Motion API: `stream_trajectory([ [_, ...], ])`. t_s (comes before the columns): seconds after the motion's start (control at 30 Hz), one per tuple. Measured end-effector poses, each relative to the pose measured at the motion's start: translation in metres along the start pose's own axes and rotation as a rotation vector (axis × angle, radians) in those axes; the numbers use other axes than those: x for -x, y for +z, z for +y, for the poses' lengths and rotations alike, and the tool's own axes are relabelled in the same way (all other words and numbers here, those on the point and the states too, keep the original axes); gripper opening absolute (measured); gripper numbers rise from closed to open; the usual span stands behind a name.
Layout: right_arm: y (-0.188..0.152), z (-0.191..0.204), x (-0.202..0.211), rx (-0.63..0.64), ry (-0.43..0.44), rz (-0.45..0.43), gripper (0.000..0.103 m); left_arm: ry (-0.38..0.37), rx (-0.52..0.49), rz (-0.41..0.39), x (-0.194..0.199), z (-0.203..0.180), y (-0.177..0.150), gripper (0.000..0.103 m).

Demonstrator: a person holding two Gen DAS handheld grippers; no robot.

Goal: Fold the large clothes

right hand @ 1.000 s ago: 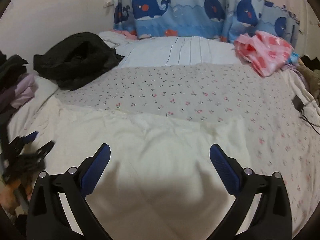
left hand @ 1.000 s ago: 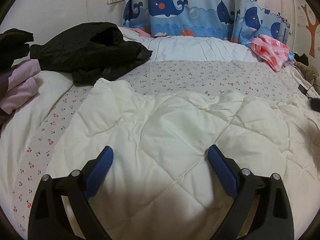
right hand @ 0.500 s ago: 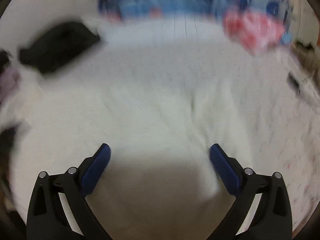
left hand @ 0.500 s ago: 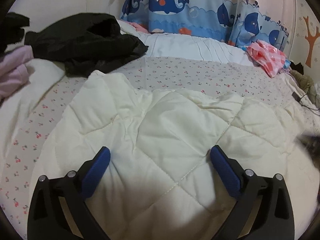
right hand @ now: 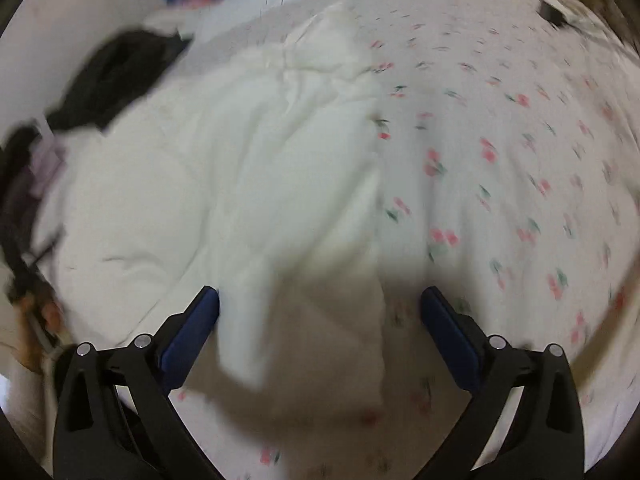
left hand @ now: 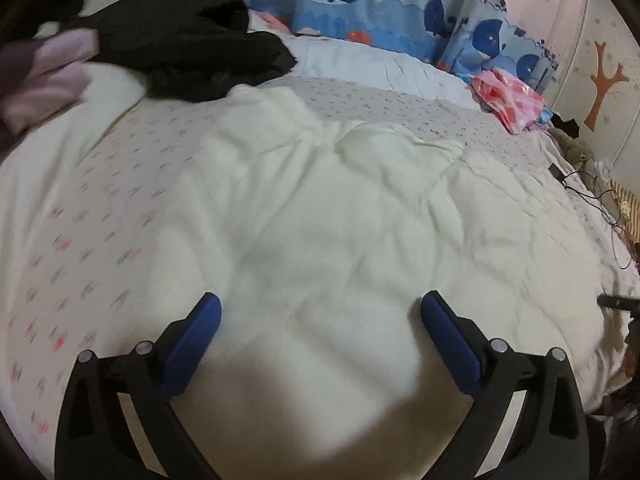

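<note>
A large cream quilted garment lies spread on the bed's cherry-print sheet. My left gripper hovers open over its near part, nothing between the fingers. In the right wrist view the same garment fills the left half, and its lower right corner lies between the open fingers of my right gripper, close above it. The left blue pad is at the cloth's edge. The view is blurred.
A black garment and pink clothes lie at the bed's far left. A pink checked cloth lies at the far right below the whale curtain. A black cable runs along the right edge.
The right gripper has swung right and down onto the garment's right corner, blurring its view. The left gripper has moved closer over the garment. Both stayed open.
</note>
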State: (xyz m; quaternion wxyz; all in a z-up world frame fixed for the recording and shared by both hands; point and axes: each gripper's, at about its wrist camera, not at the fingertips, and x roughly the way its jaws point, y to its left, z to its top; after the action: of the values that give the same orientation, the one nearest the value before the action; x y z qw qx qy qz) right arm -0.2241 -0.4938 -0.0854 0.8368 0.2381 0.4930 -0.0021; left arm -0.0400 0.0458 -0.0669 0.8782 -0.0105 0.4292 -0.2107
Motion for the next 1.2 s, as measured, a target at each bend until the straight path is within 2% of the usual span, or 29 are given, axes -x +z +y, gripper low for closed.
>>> stream_trajectory([
  [0.07, -0.008, -0.011, 0.019, -0.09, 0.141, -0.048, 0.096, -0.022, 0.063, 0.001, 0.022, 0.013, -0.007, 0.096],
  [0.13, -0.02, -0.024, 0.03, -0.183, 0.222, -0.062, 0.096, -0.072, 0.192, -0.028, 0.048, 0.036, -0.016, 0.096],
  [0.17, -0.028, -0.027, 0.029, -0.206, 0.248, -0.054, 0.096, -0.104, 0.289, -0.03, 0.058, 0.052, -0.023, 0.096],
  [0.23, -0.038, -0.034, 0.022, -0.261, 0.322, -0.033, 0.096, -0.15, 0.418, -0.001, 0.06, 0.072, -0.032, 0.096],
  [0.3, -0.038, -0.037, 0.019, -0.282, 0.348, -0.039, 0.097, -0.243, 0.524, 0.061, 0.048, 0.085, -0.044, 0.096],
  [0.37, -0.031, -0.037, 0.018, -0.299, 0.446, -0.056, 0.097, -0.292, 0.59, 0.121, 0.034, 0.085, -0.052, 0.096],
  [0.43, -0.029, -0.038, 0.021, -0.313, 0.531, -0.08, 0.097, -0.379, 0.606, 0.107, 0.033, 0.076, -0.052, 0.096],
  [0.47, -0.028, -0.037, 0.02, -0.313, 0.52, -0.078, 0.097, -0.437, 0.62, 0.093, 0.033, 0.071, -0.052, 0.096],
  [0.5, -0.023, -0.04, 0.016, -0.313, 0.47, -0.056, 0.097, -0.461, 0.634, 0.08, 0.032, 0.066, -0.051, 0.096],
  [0.57, -0.021, -0.039, 0.006, -0.291, 0.392, -0.027, 0.096, -0.393, 0.608, 0.098, 0.023, 0.06, -0.049, 0.096],
  [0.6, -0.023, -0.036, 0.005, -0.286, 0.402, -0.028, 0.096, -0.362, 0.611, 0.134, 0.016, 0.059, -0.051, 0.096],
  [0.63, -0.023, -0.033, 0.008, -0.29, 0.479, -0.042, 0.097, -0.366, 0.655, 0.158, 0.011, 0.061, -0.057, 0.096],
  [0.67, -0.024, -0.033, 0.009, -0.29, 0.512, -0.06, 0.097, -0.401, 0.676, 0.149, 0.012, 0.061, -0.059, 0.096],
  [0.7, -0.023, -0.032, 0.011, -0.275, 0.495, -0.077, 0.097, -0.419, 0.669, 0.146, 0.014, 0.059, -0.059, 0.096],
  [0.77, -0.02, -0.038, -0.003, -0.278, 0.426, -0.046, 0.096, -0.394, 0.632, 0.143, 0.012, 0.054, -0.057, 0.096],
  [0.83, -0.016, -0.04, -0.003, -0.319, 0.476, -0.106, 0.096, -0.383, 0.647, 0.151, 0.001, 0.052, -0.051, 0.096],
  [0.87, -0.013, -0.035, 0.004, -0.303, 0.504, -0.156, 0.091, -0.376, 0.657, 0.144, 0.0, 0.051, -0.047, 0.096],
  [0.9, -0.012, -0.033, 0.006, -0.29, 0.485, -0.178, 0.074, -0.359, 0.649, 0.145, -0.002, 0.048, -0.044, 0.094],
  [0.93, -0.009, -0.033, 0.007, -0.29, 0.456, -0.184, 0.061, -0.33, 0.63, 0.159, -0.005, 0.044, -0.039, 0.082],
  [0.97, -0.009, -0.035, 0.007, -0.307, 0.446, -0.185, 0.027, -0.295, 0.611, 0.183, -0.008, 0.039, -0.033, 0.072],
  [1.03, -0.004, -0.037, 0.016, -0.328, 0.493, -0.204, 0.024, -0.325, 0.622, 0.201, -0.007, 0.04, -0.023, 0.053],
  [1.13, 0.014, -0.017, 0.052, -0.24, 0.52, -0.256, 0.02, -0.403, 0.607, 0.167, 0.012, 0.037, 0.004, 0.042],
  [1.2, 0.022, 0.003, 0.083, -0.177, 0.548, -0.295, 0.018, -0.452, 0.569, 0.122, 0.04, 0.03, 0.023, 0.038],
])
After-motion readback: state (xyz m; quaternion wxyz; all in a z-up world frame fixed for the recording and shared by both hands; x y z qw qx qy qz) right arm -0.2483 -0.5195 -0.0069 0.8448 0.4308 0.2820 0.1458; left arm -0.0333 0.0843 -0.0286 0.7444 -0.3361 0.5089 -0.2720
